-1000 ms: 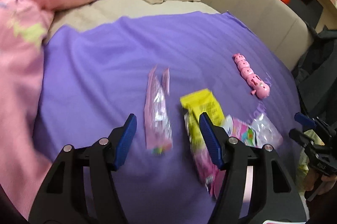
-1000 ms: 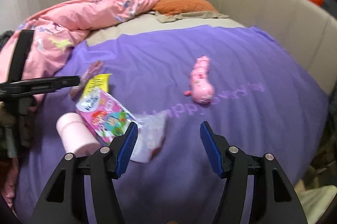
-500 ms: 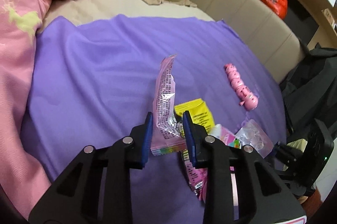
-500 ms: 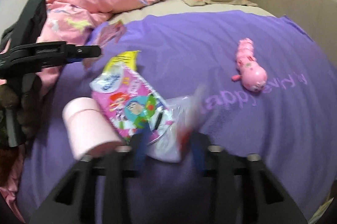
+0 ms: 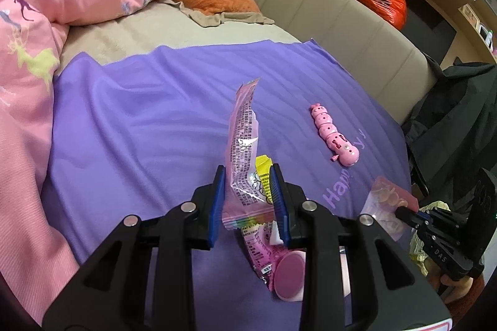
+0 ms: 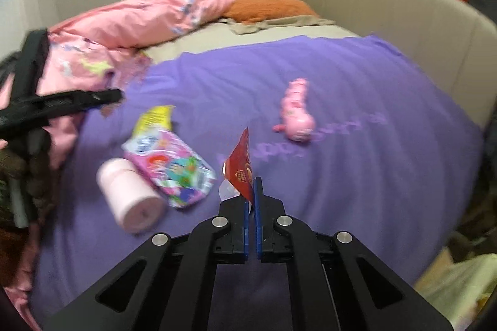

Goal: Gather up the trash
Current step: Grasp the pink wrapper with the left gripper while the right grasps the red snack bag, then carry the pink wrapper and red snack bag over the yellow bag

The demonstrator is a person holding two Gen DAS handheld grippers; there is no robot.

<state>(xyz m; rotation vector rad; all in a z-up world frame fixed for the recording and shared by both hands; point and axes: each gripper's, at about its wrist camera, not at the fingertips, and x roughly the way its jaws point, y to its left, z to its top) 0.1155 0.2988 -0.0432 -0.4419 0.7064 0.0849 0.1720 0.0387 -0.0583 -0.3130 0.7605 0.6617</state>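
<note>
My left gripper (image 5: 248, 194) is shut on a long pink snack wrapper (image 5: 243, 141) and holds it upright above the purple blanket (image 5: 139, 119). My right gripper (image 6: 252, 206) is shut on a clear plastic wrapper with a red card (image 6: 240, 169), lifted off the blanket; it also shows in the left wrist view (image 5: 385, 203). On the blanket lie a yellow wrapper (image 6: 153, 118), a colourful cartoon packet (image 6: 174, 172) and a pink cylinder (image 6: 130, 200).
A pink caterpillar toy (image 5: 334, 140) lies on the blanket to the right. A pink duvet (image 5: 28, 76) is piled at the left. The beige padded headboard (image 5: 357, 29) curves along the right. A dark jacket (image 5: 456, 119) hangs beyond the bed's edge.
My left gripper closed on the pink wrapper and lifted it. My right gripper moved in, closed on the clear wrapper and raised it off the blanket.
</note>
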